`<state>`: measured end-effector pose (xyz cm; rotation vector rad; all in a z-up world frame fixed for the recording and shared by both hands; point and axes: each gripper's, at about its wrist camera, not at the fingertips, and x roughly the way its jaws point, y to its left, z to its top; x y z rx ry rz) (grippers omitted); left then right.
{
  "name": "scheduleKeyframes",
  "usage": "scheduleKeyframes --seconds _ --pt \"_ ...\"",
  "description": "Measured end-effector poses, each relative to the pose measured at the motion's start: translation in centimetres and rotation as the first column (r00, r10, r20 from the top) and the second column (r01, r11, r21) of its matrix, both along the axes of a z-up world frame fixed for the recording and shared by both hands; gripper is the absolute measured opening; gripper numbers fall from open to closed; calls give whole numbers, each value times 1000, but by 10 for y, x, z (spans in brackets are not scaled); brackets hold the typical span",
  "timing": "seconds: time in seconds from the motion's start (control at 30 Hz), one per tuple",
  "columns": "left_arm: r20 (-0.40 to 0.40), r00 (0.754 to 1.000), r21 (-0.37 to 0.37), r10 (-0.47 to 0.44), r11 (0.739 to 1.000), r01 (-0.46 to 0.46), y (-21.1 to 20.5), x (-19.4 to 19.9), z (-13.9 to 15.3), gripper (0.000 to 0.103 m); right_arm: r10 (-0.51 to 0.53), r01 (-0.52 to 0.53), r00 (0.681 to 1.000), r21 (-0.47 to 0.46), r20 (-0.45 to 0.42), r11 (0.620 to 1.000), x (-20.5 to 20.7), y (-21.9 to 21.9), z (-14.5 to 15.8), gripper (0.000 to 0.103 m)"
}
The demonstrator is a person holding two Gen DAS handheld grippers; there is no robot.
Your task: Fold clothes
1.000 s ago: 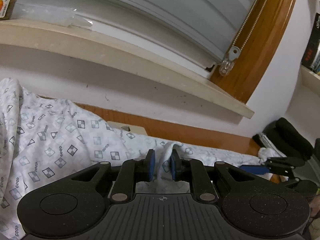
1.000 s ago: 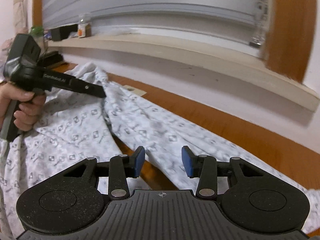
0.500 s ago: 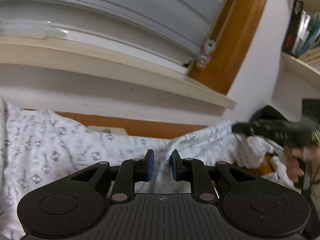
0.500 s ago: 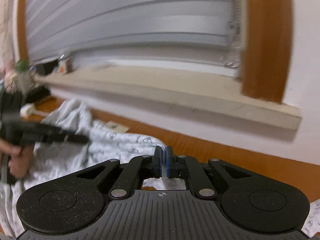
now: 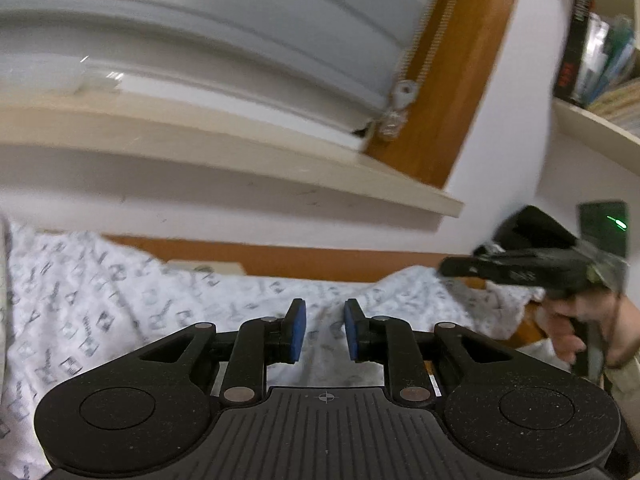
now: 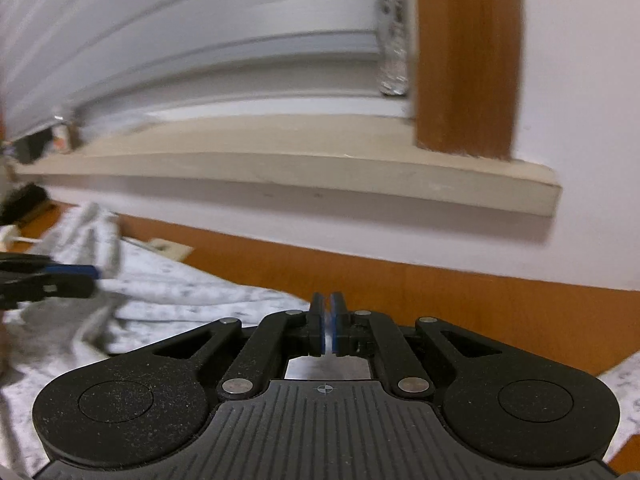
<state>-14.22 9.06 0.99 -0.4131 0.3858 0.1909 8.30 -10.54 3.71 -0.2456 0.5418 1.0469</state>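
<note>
The left gripper [image 5: 322,330] has its jaws parted over the patterned white garment [image 5: 100,312]; the right gripper [image 6: 328,328] pinches a thin fold of it. The garment sprawls across the wooden table [image 6: 460,304] toward the far edge, below the windowsill [image 6: 280,172]

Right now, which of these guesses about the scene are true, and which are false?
1. The right gripper has its jaws closed on the cloth. True.
2. The cloth is plain blue. False: it is white with a small grey print.
3. The cloth lies on an orange-brown wooden surface. True.
4. The window shows open sky. False: a pale blind covers it.
5. Books stand on a shelf at the right. True.
</note>
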Motion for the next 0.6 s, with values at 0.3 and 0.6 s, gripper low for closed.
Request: scheduleKeyframes --seconds 0.3,0.6 --pt "-11 994 -24 113 993 -113 14 -5 -2 22 166 -166 985 -10 43 986 -51 19 1 14" --pt "39 989 -47 140 989 -139 20 -15 1 22 356 -348 922 78 -154 934 -95 50 -12 40"
